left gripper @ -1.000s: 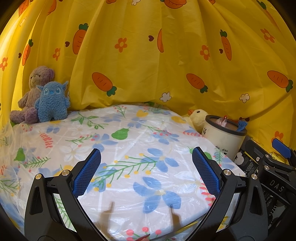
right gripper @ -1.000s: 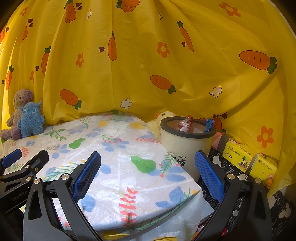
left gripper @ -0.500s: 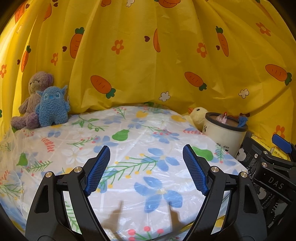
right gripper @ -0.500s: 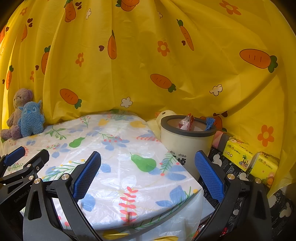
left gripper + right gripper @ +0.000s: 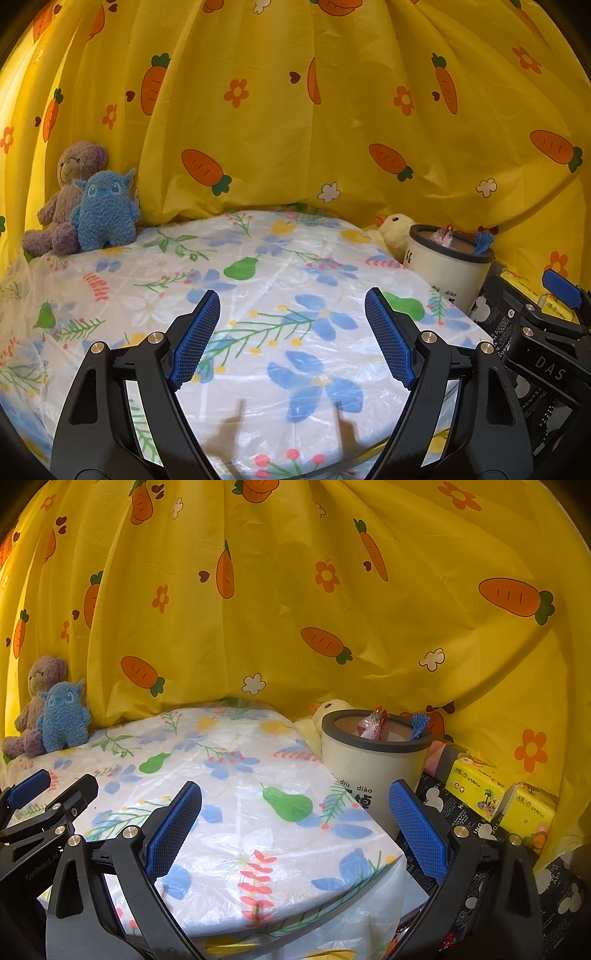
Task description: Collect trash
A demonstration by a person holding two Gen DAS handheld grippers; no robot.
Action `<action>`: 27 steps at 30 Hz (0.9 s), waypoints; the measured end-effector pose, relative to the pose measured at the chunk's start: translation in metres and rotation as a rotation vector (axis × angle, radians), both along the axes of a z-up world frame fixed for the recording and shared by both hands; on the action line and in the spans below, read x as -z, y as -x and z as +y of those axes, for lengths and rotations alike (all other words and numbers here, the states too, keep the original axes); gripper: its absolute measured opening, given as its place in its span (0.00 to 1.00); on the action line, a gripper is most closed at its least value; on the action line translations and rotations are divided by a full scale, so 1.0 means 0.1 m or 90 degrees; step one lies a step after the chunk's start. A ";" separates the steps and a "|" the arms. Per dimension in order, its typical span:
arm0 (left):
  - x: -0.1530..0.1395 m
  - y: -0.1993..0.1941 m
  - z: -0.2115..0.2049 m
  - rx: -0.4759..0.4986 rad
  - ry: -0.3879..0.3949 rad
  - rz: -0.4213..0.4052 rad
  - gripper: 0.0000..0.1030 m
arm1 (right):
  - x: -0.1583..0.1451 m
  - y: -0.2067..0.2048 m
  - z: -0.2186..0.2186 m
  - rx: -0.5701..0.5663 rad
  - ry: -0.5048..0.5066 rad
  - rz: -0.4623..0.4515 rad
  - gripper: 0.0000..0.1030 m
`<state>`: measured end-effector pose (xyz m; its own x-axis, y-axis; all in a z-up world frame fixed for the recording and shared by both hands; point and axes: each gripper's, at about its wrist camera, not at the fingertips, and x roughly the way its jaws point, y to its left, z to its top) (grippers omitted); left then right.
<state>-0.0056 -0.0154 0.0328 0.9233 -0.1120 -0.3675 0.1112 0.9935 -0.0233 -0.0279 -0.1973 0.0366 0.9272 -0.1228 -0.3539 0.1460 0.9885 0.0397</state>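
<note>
A cream trash bin with a dark rim (image 5: 373, 764) stands just off the right edge of the round table (image 5: 236, 805); it also shows in the left wrist view (image 5: 448, 264). A red and white wrapper (image 5: 373, 725) and a blue scrap (image 5: 419, 723) stick up inside it. My left gripper (image 5: 291, 339) is open and empty above the floral tablecloth (image 5: 258, 295). My right gripper (image 5: 295, 830) is open and empty over the table's right front edge, its right finger (image 5: 417, 830) in front of the bin.
A purple bear (image 5: 64, 195) and a blue plush monster (image 5: 105, 210) sit at the table's far left. A yellow duck plush (image 5: 393, 229) lies behind the bin. Yellow tissue packs (image 5: 498, 797) lie right of the bin. A yellow carrot-print curtain (image 5: 295, 609) closes off the back.
My left gripper's jaws have narrowed a little and it has tilted slightly up. The right gripper has barely moved.
</note>
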 end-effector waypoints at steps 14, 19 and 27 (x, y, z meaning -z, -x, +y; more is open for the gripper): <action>0.00 0.01 0.00 -0.001 0.002 -0.001 0.77 | 0.02 0.01 -0.01 -0.003 0.000 0.001 0.95; -0.01 0.01 0.00 0.000 0.002 -0.002 0.77 | 0.01 0.00 -0.01 -0.005 0.000 0.000 0.95; -0.02 0.01 0.00 -0.001 0.006 -0.003 0.77 | 0.02 0.00 0.00 -0.007 0.001 -0.001 0.95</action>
<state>-0.0064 -0.0151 0.0351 0.9250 -0.1138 -0.3625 0.1093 0.9935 -0.0329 -0.0277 -0.1972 0.0350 0.9288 -0.1134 -0.3528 0.1357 0.9900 0.0389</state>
